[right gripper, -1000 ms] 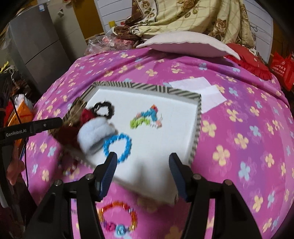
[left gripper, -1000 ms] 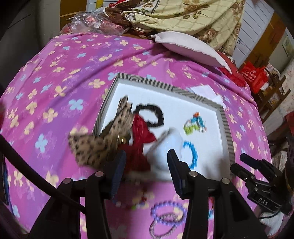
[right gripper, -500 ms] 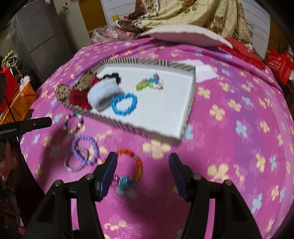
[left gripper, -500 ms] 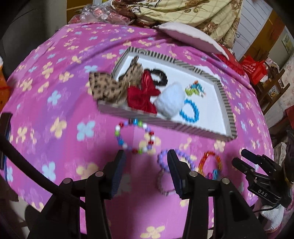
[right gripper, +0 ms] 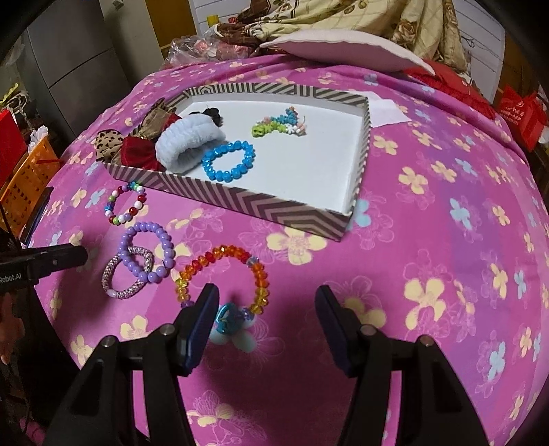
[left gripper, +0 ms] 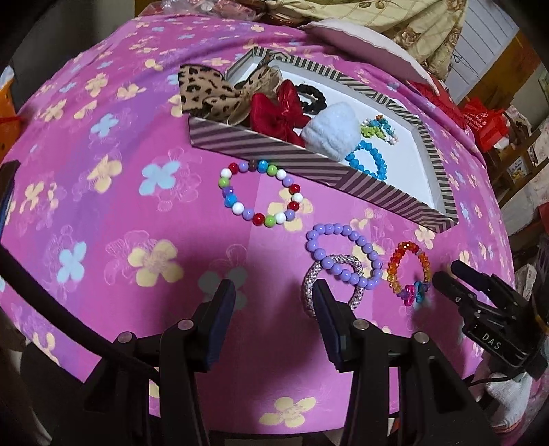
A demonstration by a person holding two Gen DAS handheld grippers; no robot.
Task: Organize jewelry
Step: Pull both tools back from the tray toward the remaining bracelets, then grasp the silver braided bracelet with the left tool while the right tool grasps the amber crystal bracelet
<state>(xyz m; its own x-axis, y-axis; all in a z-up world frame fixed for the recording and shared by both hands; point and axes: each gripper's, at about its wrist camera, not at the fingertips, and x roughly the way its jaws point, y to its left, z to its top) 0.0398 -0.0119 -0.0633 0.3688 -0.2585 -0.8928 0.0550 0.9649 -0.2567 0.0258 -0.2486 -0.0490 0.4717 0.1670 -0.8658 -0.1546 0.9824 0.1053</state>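
Observation:
A striped tray (left gripper: 274, 154) (right gripper: 247, 206) holds a leopard bow (left gripper: 206, 91), a red bow (left gripper: 278, 113), a black scrunchie (left gripper: 310, 97), a white scrunchie (right gripper: 187, 142), a blue bead bracelet (right gripper: 228, 161) and a small bead cluster (right gripper: 279, 125). In front of it on the cloth lie a multicolour bead bracelet (left gripper: 260, 194) (right gripper: 125, 204), a purple one (left gripper: 345, 257) (right gripper: 149, 250) overlapping a sparkly one (left gripper: 333, 284) (right gripper: 125, 276), and an orange one with a blue charm (right gripper: 223, 281) (left gripper: 408, 274). My left gripper (left gripper: 274, 295) is open, nothing between its fingers. My right gripper (right gripper: 267, 298) is open over the orange bracelet.
A pink flowered cloth (right gripper: 429, 240) covers the table. A white pillow (right gripper: 343, 46) and a patterned blanket (right gripper: 343, 17) lie at the back. A sheet of paper (right gripper: 389, 113) lies by the tray's far right corner. An orange basket (right gripper: 24, 182) stands off the left edge.
Both grippers have pulled back from the tray and sunk toward the near edge. The loose bracelets in front of the tray have come into view. The jaws keep the same width.

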